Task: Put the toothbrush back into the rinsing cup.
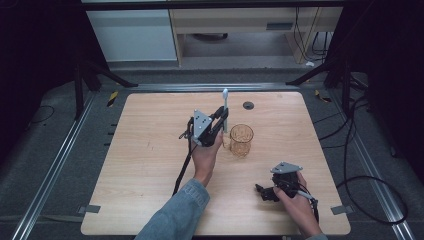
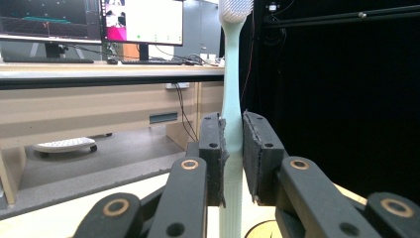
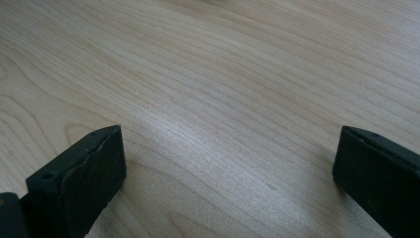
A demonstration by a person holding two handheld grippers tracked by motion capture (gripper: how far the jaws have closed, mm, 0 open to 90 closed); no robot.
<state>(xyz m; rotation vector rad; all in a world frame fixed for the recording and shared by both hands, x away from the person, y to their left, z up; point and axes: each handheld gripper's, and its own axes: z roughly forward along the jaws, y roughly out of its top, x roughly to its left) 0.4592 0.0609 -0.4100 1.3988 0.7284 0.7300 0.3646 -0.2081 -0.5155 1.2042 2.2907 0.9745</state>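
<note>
A pale toothbrush [image 1: 225,102] stands upright, bristle head at the top, with my left gripper [image 1: 222,119] shut on its handle above the middle of the wooden table [image 1: 150,165]. In the left gripper view the toothbrush [image 2: 231,99] runs vertically between the two black pads [image 2: 214,158], which press on it from both sides. An amber patterned glass cup [image 1: 241,141] stands on the table just right of that gripper. My right gripper [image 1: 263,192] rests low near the table's front right, pointing left. Its jaws [image 3: 228,168] stand wide apart over bare wood, with nothing between them.
A small dark round grommet [image 1: 248,105] sits near the table's far edge. Black frame legs [image 1: 95,75] and cables [image 1: 360,165] surround the table on the floor. A desk with monitors [image 2: 138,22] lies beyond the far edge.
</note>
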